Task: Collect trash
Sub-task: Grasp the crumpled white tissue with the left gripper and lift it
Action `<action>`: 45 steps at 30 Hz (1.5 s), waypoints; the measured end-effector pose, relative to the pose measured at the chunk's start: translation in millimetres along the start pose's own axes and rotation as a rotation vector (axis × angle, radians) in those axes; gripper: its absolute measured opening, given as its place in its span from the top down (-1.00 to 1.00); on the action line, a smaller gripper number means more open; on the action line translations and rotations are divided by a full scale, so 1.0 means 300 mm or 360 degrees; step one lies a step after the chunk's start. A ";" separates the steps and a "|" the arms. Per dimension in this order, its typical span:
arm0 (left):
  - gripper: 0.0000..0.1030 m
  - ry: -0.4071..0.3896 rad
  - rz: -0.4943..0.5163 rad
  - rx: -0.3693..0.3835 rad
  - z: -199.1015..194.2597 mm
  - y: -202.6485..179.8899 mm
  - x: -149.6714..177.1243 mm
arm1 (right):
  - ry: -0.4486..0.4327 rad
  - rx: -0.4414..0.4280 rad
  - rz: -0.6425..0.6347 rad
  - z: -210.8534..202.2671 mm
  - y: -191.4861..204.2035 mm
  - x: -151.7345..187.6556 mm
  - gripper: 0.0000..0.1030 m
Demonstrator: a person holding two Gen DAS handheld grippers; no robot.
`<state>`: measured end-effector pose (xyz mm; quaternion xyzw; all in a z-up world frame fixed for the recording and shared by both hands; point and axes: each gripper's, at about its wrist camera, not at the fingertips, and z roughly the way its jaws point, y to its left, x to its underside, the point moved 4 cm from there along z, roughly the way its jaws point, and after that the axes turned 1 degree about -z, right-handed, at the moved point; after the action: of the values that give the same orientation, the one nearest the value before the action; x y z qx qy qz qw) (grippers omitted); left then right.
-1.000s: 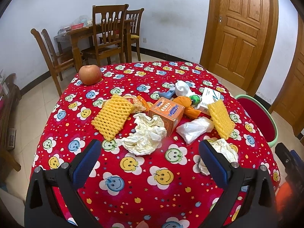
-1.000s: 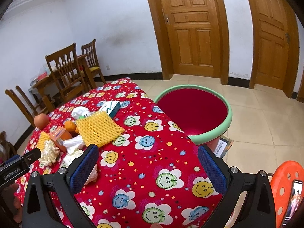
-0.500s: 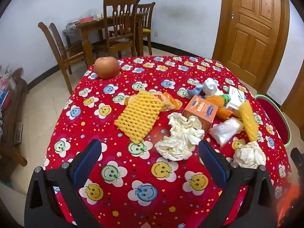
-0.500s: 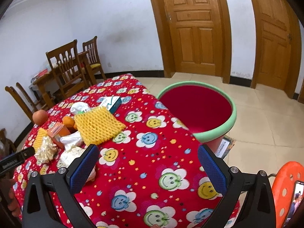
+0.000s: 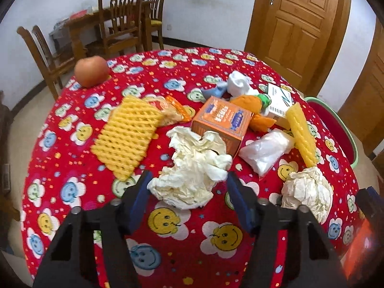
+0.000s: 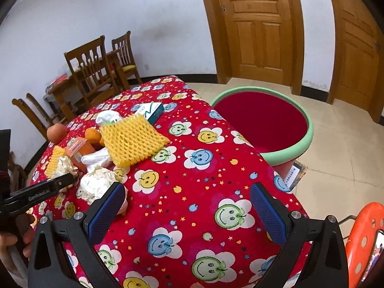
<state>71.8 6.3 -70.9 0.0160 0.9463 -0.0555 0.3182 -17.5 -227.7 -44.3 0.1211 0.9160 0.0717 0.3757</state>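
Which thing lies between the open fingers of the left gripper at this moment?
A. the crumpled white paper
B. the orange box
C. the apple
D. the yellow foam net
A: in the left wrist view the left gripper stands open with its two fingers on either side of the crumpled white paper, not yet closed on it.

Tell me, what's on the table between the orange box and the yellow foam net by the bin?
In the left wrist view, a clear plastic bag lies between the orange box and the yellow foam net.

Your orange cardboard box (image 5: pixel 219 120) is part hidden behind the crumpled white paper (image 5: pixel 192 168); the yellow foam net (image 5: pixel 127 136) beside it blurs.
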 end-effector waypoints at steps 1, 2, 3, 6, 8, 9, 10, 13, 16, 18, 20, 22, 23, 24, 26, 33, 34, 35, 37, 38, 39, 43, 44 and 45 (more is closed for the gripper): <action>-0.04 0.0009 -0.0008 0.0012 0.009 0.002 0.002 | 0.0003 0.0000 -0.0003 0.002 0.002 0.000 -1.00; 0.01 0.0015 -0.0015 0.0022 0.014 0.005 0.004 | 0.0008 0.0001 -0.0006 0.005 0.004 0.001 -1.00; 0.11 0.0013 -0.0018 0.0032 0.015 0.006 0.006 | 0.0018 0.0002 -0.0011 0.008 0.007 0.002 -1.00; 0.32 -0.0035 -0.0004 0.0045 -0.011 0.007 0.008 | 0.0023 0.0007 -0.0012 0.011 0.017 0.004 -1.00; 0.36 -0.0052 -0.0013 0.0078 -0.030 0.010 0.012 | 0.0027 -0.0005 -0.0021 0.014 0.029 0.006 -1.00; 0.37 -0.0056 -0.0020 0.0090 -0.037 0.015 0.013 | 0.0030 -0.0017 -0.0035 0.015 0.039 0.006 -1.00; 0.37 -0.0066 -0.0026 0.0097 -0.048 0.018 0.016 | 0.0030 -0.0023 -0.0047 0.014 0.049 0.007 -1.00; 0.37 -0.0098 -0.0040 0.0101 -0.080 0.026 0.019 | 0.0027 -0.0047 -0.0103 0.015 0.088 0.007 -1.00; 0.37 -0.0135 -0.0071 0.0114 -0.119 0.039 0.020 | 0.0031 -0.0079 -0.0137 0.023 0.125 0.006 -1.00; 0.37 -0.0158 -0.0086 0.0119 -0.137 0.047 0.016 | 0.0046 -0.0088 -0.0163 0.038 0.150 0.008 -1.00; 0.37 -0.0181 -0.0098 0.0121 -0.158 0.055 0.014 | 0.0066 -0.0109 -0.0190 0.053 0.175 0.014 -1.00; 0.37 -0.0194 -0.0107 0.0116 -0.171 0.064 0.013 | 0.0093 -0.0122 -0.0216 0.068 0.197 0.022 -1.00; 0.37 -0.0198 -0.0109 0.0115 -0.175 0.067 0.013 | 0.0103 -0.0123 -0.0226 0.075 0.209 0.029 -0.99; 0.37 -0.0202 -0.0111 0.0112 -0.177 0.072 0.013 | 0.0117 -0.0121 -0.0240 0.085 0.219 0.035 -0.97; 0.37 -0.0211 -0.0115 0.0116 -0.184 0.078 0.014 | 0.0145 -0.0130 -0.0253 0.104 0.236 0.047 -0.77; 0.37 -0.0213 -0.0110 0.0135 -0.195 0.074 0.017 | 0.0221 -0.0214 -0.0285 0.128 0.266 0.085 0.21; 0.37 -0.0213 -0.0107 0.0135 -0.196 0.070 0.017 | 0.0231 -0.0236 -0.0275 0.127 0.265 0.087 0.30; 0.37 -0.0212 -0.0105 0.0137 -0.197 0.066 0.018 | 0.0232 -0.0240 -0.0271 0.125 0.263 0.087 0.33; 0.37 -0.0209 -0.0103 0.0143 -0.199 0.059 0.018 | 0.0235 -0.0256 -0.0262 0.120 0.262 0.087 0.47; 0.37 -0.0209 -0.0102 0.0146 -0.201 0.056 0.017 | 0.0235 -0.0263 -0.0253 0.116 0.259 0.087 0.50; 0.37 -0.0209 -0.0101 0.0148 -0.204 0.052 0.016 | 0.0229 -0.0270 -0.0244 0.107 0.254 0.086 0.53; 0.37 -0.0219 -0.0087 0.0153 -0.219 0.035 0.013 | 0.0163 -0.0286 -0.0224 0.059 0.238 0.071 0.57; 0.37 -0.0221 -0.0084 0.0155 -0.224 0.029 0.012 | 0.0149 -0.0288 -0.0220 0.046 0.235 0.065 0.57; 0.37 -0.0222 -0.0081 0.0158 -0.228 0.022 0.011 | 0.0125 -0.0288 -0.0212 0.030 0.224 0.057 0.57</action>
<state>28.4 20.6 -19.3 0.0037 0.9180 -0.1114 0.3805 -11.7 -158.0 -47.1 0.0226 0.9258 0.1338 0.3529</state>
